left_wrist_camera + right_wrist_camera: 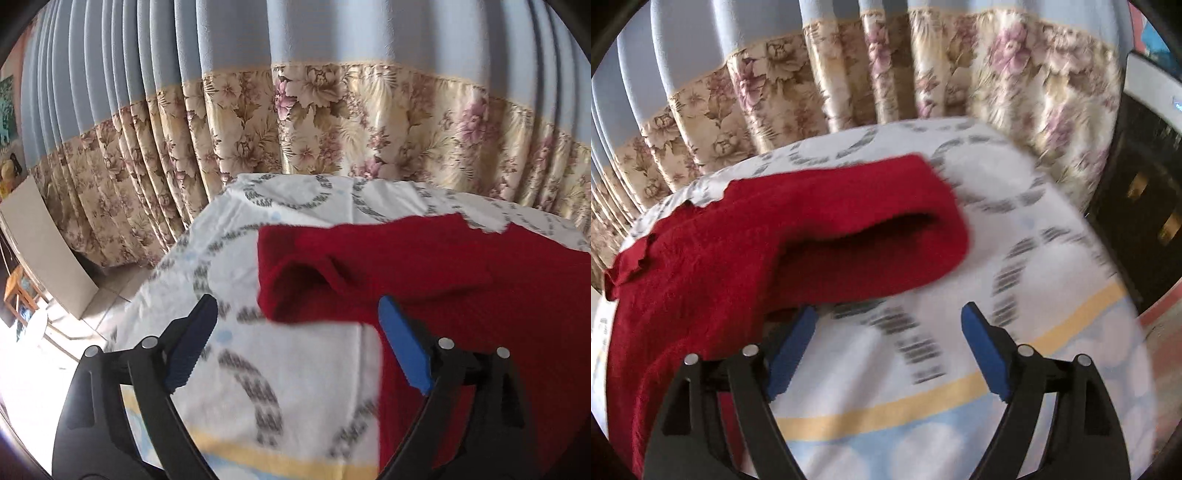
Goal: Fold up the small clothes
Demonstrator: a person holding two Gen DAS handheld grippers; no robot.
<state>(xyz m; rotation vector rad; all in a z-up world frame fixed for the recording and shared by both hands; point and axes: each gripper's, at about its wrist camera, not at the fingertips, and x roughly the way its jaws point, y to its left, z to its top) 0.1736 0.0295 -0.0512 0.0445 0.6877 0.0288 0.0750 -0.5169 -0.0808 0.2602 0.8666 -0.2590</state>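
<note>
Your red garment (461,266) lies spread on the white ring-patterned sheet (295,369) covering the counter, in front of the blue-and-floral curtain (332,110). Your left tool (299,310) is released, its fingers wide apart just above the garment's left sleeve, gripping nothing; the right-hand blue pad (404,343) sits over red cloth. Your right tool (888,314) is likewise spread wide and empty, just beside the garment's right sleeve (879,236), its left pad at the cloth's edge.
</note>
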